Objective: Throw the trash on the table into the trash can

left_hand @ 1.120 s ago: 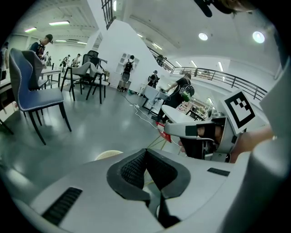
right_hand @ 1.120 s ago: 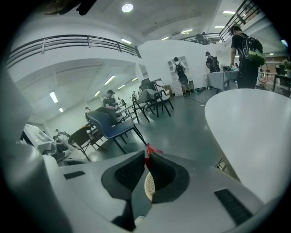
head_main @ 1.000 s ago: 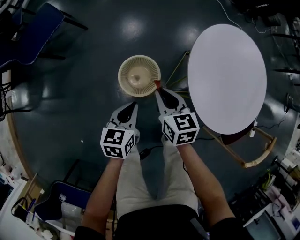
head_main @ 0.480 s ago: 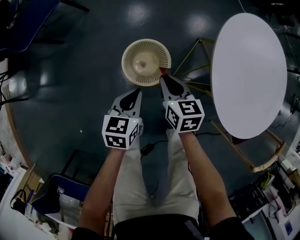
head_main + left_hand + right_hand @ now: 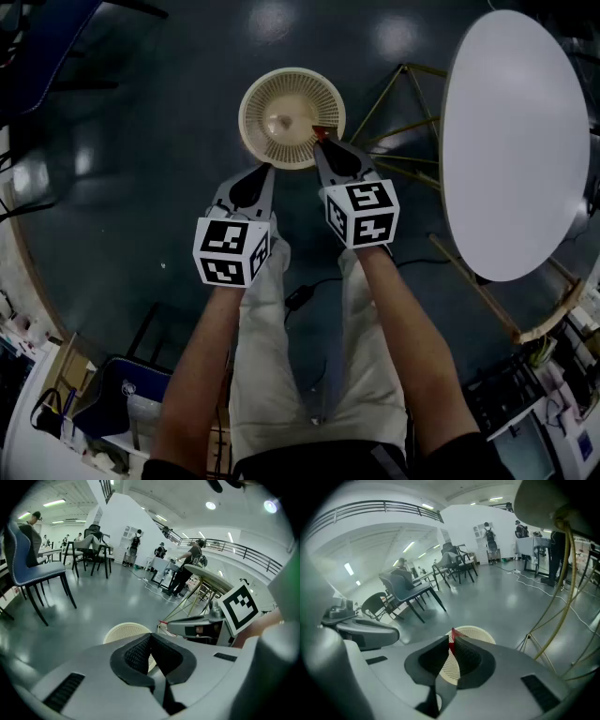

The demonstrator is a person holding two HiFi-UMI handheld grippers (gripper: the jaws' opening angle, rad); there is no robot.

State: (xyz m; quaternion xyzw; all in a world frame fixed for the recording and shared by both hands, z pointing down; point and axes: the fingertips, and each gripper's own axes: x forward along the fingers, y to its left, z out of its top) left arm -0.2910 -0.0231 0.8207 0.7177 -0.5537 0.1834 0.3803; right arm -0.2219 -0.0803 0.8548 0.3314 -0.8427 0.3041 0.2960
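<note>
A cream mesh trash can [image 5: 291, 117] stands on the dark floor just ahead of both grippers. My right gripper [image 5: 321, 141] is shut on a small red scrap of trash [image 5: 320, 132], which pokes out past its tips over the can's right rim. In the right gripper view that red scrap [image 5: 452, 641] sits pinched between the pads, with the trash can [image 5: 464, 660] below. My left gripper [image 5: 262, 173] is shut with nothing in it, just short of the can's near rim. The left gripper view shows the trash can [image 5: 126, 634] behind the closed jaws.
A round white table [image 5: 516, 141] on yellowish wooden legs [image 5: 394, 159] stands to the right. A blue chair [image 5: 37, 47] is at the far left. A black cable [image 5: 305, 295] lies on the floor near the person's legs. Boxes and clutter line the lower edges.
Both grippers have come down toward the trash can, and the right tips with the red scrap now reach over its rim. The table has shifted right in the view.
</note>
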